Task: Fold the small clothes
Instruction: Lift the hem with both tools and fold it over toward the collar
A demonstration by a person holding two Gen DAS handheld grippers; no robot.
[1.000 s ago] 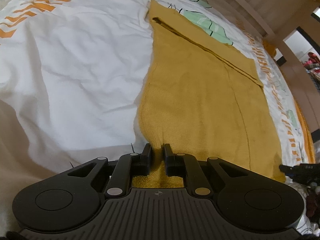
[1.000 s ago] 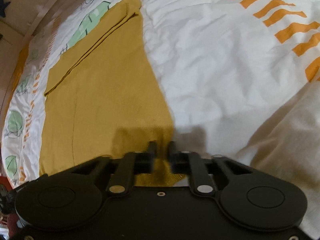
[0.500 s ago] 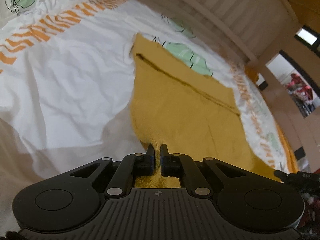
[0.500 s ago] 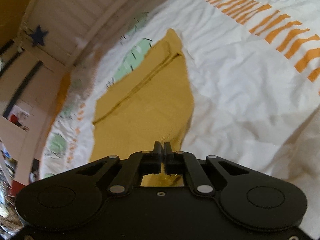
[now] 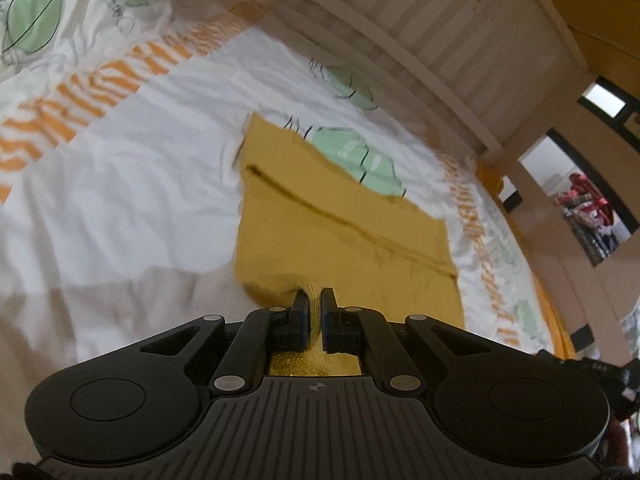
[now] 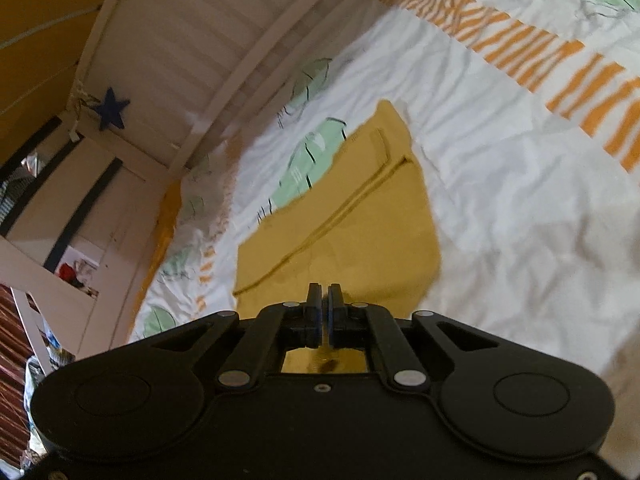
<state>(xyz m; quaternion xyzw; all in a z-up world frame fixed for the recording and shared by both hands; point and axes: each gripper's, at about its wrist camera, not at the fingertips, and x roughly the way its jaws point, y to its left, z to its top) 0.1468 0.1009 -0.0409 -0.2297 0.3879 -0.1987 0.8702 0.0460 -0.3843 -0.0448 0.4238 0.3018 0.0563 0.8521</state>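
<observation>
A mustard yellow knit garment (image 5: 340,232) lies on the white bedsheet (image 5: 132,184), with a dark seam line running across its far part. My left gripper (image 5: 314,300) is shut on the garment's near left corner, and the cloth bunches up between the pads. In the right wrist view the same garment (image 6: 360,216) stretches away from my right gripper (image 6: 324,294), which is shut on its near right corner. Both near corners are lifted off the sheet; the far edge still rests flat.
The bedsheet has orange stripes (image 6: 520,60) and green leaf prints (image 5: 360,156). A pale slatted bed rail (image 5: 440,48) runs along the far side. A blue star (image 6: 112,114) hangs on the rail end. The other gripper's tip (image 5: 592,368) shows at the right edge.
Both grippers closed on the garment's near edge and rose, tilting upward. The near edge came off the sheet, and more of the bed rail and room came into view.
</observation>
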